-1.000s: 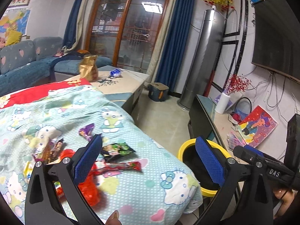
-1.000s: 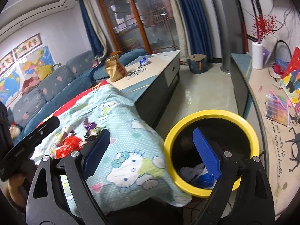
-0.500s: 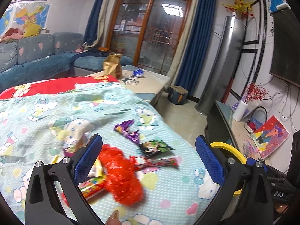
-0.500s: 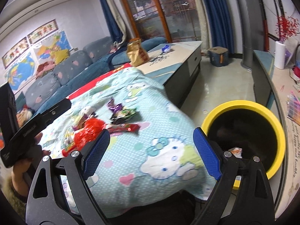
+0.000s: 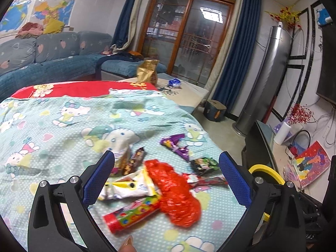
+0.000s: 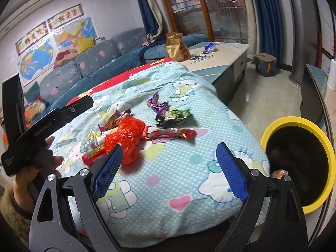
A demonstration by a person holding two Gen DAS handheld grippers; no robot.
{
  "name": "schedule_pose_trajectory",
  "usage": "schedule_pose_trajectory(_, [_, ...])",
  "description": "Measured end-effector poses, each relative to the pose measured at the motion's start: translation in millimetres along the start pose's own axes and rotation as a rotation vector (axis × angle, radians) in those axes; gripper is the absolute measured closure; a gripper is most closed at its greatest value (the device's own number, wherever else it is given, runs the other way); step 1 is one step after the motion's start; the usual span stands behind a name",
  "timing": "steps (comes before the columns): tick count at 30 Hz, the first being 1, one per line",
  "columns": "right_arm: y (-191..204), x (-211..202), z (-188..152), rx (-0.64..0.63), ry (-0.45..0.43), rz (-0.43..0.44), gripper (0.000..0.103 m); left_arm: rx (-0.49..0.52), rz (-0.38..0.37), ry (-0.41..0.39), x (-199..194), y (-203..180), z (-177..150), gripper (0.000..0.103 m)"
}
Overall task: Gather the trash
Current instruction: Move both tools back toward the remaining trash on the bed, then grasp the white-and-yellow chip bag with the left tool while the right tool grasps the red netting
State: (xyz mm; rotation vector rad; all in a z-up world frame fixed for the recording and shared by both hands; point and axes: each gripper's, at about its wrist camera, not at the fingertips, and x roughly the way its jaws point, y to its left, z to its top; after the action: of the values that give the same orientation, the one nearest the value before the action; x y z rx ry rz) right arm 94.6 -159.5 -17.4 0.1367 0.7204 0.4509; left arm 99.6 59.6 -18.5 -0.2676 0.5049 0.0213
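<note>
Several pieces of trash lie on a cartoon-print blanket [image 5: 63, 126]: a crumpled red plastic bag [image 5: 174, 191] [image 6: 126, 134], a white and yellow wrapper [image 5: 128, 187], a red candy tube [image 5: 130, 214], a purple wrapper [image 5: 176, 145] [image 6: 157, 105], a green and black packet [image 5: 203, 163] [image 6: 174, 115] and a long red wrapper [image 6: 170, 134]. My left gripper [image 5: 166, 178] is open, hovering over the red bag and white wrapper. My right gripper [image 6: 168, 168] is open above bare blanket, nearer than the pile. A yellow-rimmed bin [image 6: 298, 163] [image 5: 266, 172] stands on the floor to the right.
A low table [image 6: 222, 56] beyond the blanket carries a gold bag [image 6: 176, 46] and a blue wrapper [image 6: 210, 46]. A blue sofa [image 5: 52, 63] runs along the left. A TV stand [image 5: 264, 147] with clutter lines the right wall. A hand [image 6: 35, 168] holds the left gripper's handle.
Both views have swung left from the bin toward the trash pile. The left gripper now frames the red bag and wrappers; the bin has slid to the right edge. Both grippers stayed open.
</note>
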Motion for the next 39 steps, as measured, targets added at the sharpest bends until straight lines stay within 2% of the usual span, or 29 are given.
schedule_pose_trajectory(16, [39,26,2,-0.088,0.039,0.041,0.021,-0.098,0.121,-0.026,-15,70,2,0.006])
schedule_pose_trajectory(22, [50,43,2,-0.118,0.078,0.056,0.021,-0.154,0.171,0.012,-10,99,-3,0.007])
schedule_pose_trajectory(28, [60,60,-2,-0.12,0.12,0.081,0.021,-0.207,0.157,0.084,4,116,-18,0.007])
schedule_pose_trajectory(32, [66,71,-3,-0.13,0.14,0.091,0.021,-0.252,0.097,0.138,17,123,-28,0.01])
schedule_pose_trajectory(34, [69,75,-4,-0.134,0.151,0.095,0.021,-0.264,0.071,0.158,22,123,-33,0.02])
schedule_pose_trajectory(39, [73,86,-7,-0.134,0.172,0.106,0.022,-0.29,0.025,0.197,36,123,-38,0.027])
